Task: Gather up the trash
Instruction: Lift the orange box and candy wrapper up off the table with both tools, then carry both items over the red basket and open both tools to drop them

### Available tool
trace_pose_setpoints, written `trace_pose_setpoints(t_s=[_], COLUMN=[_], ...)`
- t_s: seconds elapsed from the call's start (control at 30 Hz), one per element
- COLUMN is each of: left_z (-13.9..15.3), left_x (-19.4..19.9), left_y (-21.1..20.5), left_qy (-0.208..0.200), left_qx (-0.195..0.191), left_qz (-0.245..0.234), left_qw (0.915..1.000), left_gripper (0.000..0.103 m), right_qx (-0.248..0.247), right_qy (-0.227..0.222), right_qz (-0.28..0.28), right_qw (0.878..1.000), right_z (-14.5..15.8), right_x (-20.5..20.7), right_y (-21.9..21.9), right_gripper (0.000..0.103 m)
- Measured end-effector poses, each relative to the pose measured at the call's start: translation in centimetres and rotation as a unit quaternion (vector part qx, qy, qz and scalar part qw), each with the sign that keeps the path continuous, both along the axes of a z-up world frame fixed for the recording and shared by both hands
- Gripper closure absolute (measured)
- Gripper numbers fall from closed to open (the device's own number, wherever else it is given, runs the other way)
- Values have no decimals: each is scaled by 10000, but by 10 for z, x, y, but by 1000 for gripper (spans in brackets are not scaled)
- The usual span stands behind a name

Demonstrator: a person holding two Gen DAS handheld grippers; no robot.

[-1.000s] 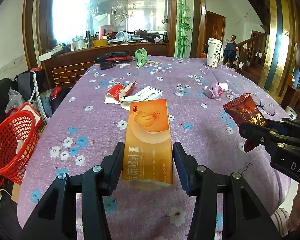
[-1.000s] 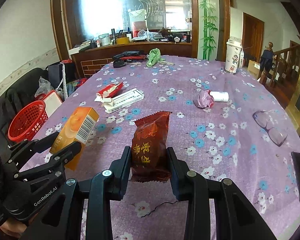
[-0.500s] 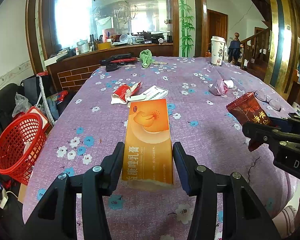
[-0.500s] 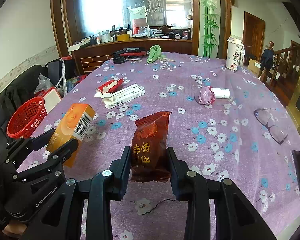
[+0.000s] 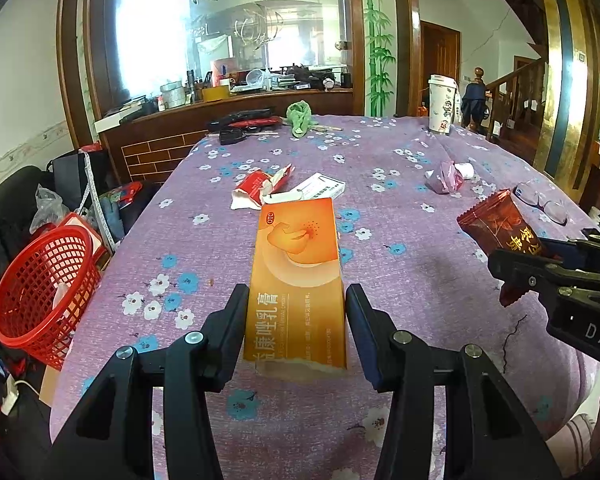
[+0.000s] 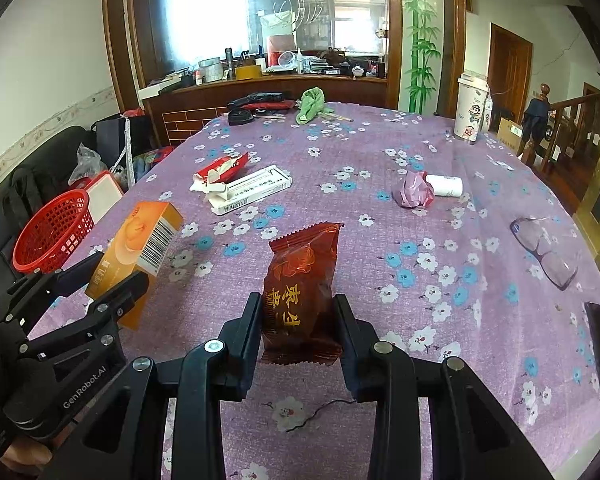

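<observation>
Left tool (image 5: 296,320) clamps one orange box (image 5: 296,272); right tool (image 6: 296,320) clamps one brown wrapper (image 6: 300,280).

The left gripper (image 5: 296,316) is being held clamped on the box (image 5: 296,276) above the table (image 5: 400,208); beside it, the right gripper (image 6: 296,320) is being kept pinched on the wrapper (image 6: 300,288).

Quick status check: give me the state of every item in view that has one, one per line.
Left hand-held gripper: shut on orange box.
Orange box: held above the table.
Right hand-held gripper: shut on brown snack wrapper.
Brown snack wrapper: held upright.
Red cigarette pack: torn open, lying flat.
Pink wrapper: crumpled.
Red basket: upright beside the table.
Paper cup: upright, lidded.
</observation>
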State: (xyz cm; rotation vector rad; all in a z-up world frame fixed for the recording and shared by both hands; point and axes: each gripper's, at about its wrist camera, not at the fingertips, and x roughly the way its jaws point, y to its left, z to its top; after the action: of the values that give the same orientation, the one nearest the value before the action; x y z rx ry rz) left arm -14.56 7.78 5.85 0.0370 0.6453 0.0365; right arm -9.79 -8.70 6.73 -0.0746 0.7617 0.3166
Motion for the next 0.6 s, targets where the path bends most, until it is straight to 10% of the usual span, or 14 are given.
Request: trace_pose_setpoints(t_s=[0.6], left_z=[2], left_x=[4], left_y=[19], left_qy=[-52], left_qx=[-95], left_qz=[201], left_qw=[9997], left_gripper=[55], right_qx=[-112], right_qy=[-17], right_qz=[192], right_qw=[9998], right_z=[3], right_x=[11], right_y=[20], right_gripper=[66])
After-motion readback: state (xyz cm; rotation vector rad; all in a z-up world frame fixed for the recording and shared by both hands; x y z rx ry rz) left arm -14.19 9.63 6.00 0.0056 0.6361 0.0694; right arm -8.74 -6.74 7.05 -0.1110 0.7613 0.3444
